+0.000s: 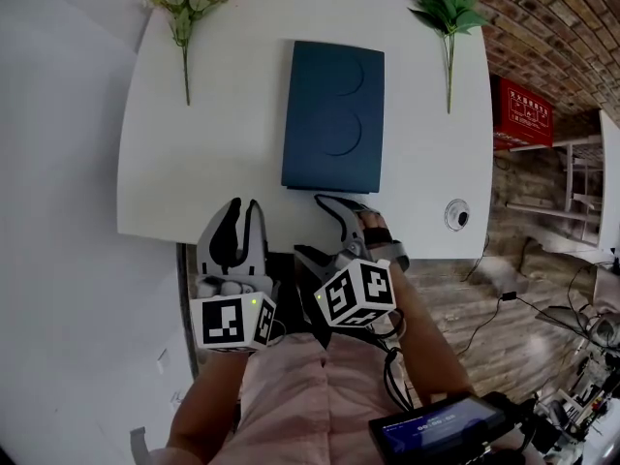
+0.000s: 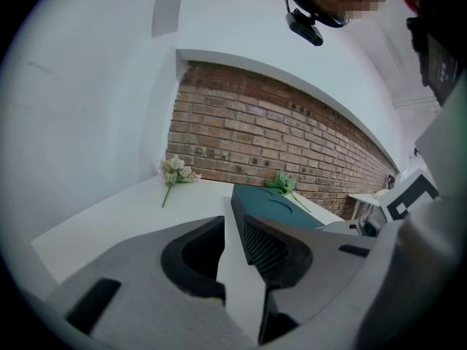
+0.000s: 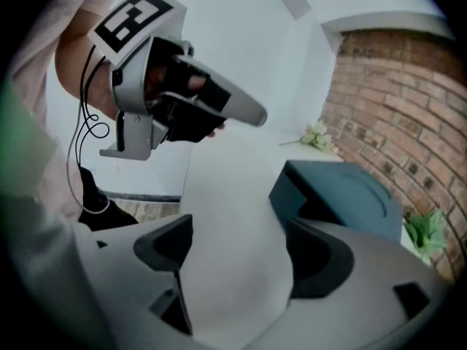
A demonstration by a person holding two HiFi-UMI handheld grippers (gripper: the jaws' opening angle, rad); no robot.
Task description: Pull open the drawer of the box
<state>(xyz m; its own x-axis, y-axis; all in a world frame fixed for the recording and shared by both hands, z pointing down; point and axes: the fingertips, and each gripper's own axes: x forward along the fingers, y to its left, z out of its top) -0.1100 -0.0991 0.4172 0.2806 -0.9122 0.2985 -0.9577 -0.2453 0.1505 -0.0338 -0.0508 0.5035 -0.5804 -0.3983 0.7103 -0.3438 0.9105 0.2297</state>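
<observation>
**Both grippers empty, just short of the box**

My right gripper [image 3: 237,224] has its jaws spread wide, with only bare tabletop between them. The near corner of the dark teal box [image 3: 343,192] sits just beyond the jaw at that view's right. My left gripper [image 2: 233,224] shows a narrow gap with nothing in it.

The head view shows the box lying flat mid-way across the white table [image 1: 194,163], with two round recesses in its top. Only the right gripper view shows its near end face, too dark for me to pick out the drawer. A white flower sprig [image 1: 184,8] and a green leafy sprig [image 1: 449,13] lie either side of it.
</observation>
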